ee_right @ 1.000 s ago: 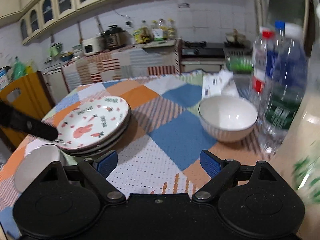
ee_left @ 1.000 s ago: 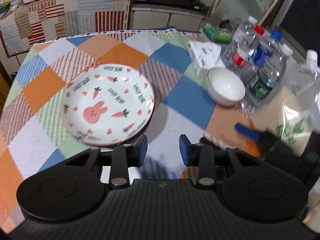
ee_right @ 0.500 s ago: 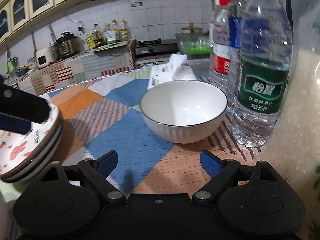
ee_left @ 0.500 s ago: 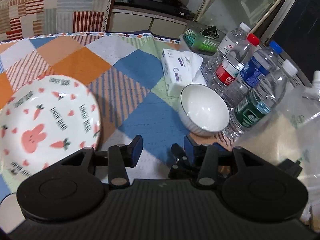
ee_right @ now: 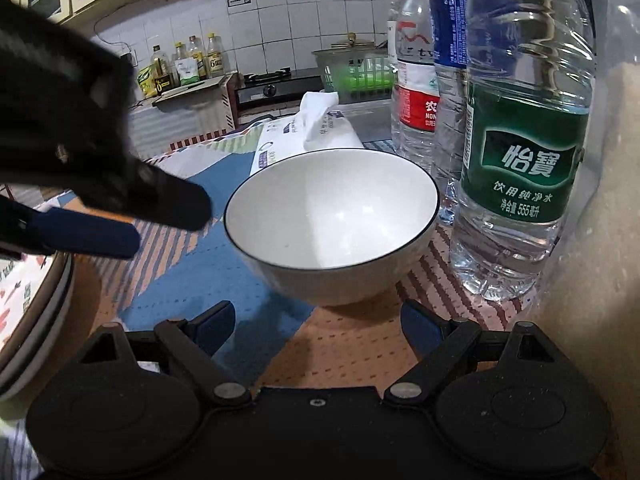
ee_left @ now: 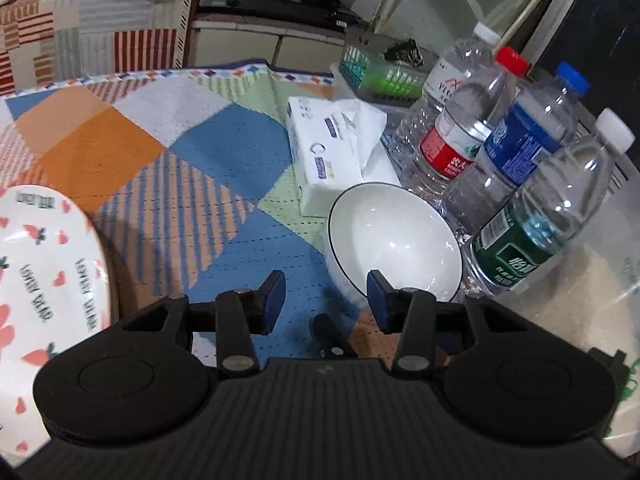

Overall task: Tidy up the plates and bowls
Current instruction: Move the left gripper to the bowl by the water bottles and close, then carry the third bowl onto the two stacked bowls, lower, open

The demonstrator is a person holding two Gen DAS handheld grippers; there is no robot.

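A white bowl [ee_left: 394,240] with a thin dark rim stands on the patchwork tablecloth beside the water bottles; it also shows in the right wrist view [ee_right: 332,220]. My left gripper [ee_left: 326,298] is open and empty, above the cloth just left of the bowl, its right finger over the bowl's near rim. My right gripper [ee_right: 316,320] is wide open and empty, low on the table right in front of the bowl. A stack of rabbit-and-carrot plates [ee_left: 44,292] sits at the left, and its edge shows in the right wrist view [ee_right: 32,320].
Several water bottles [ee_left: 536,216] crowd the bowl's right side, the green-labelled one [ee_right: 520,152] nearly touching it. A tissue pack [ee_left: 328,156] lies just behind the bowl. A green basket [ee_left: 380,72] sits further back. The left gripper's fingers [ee_right: 88,232] hang in the right wrist view.
Both grippers have moved right and forward toward the white bowl, which looms larger now. The plate stack has slid to the left edge of both views. Both stayed open.
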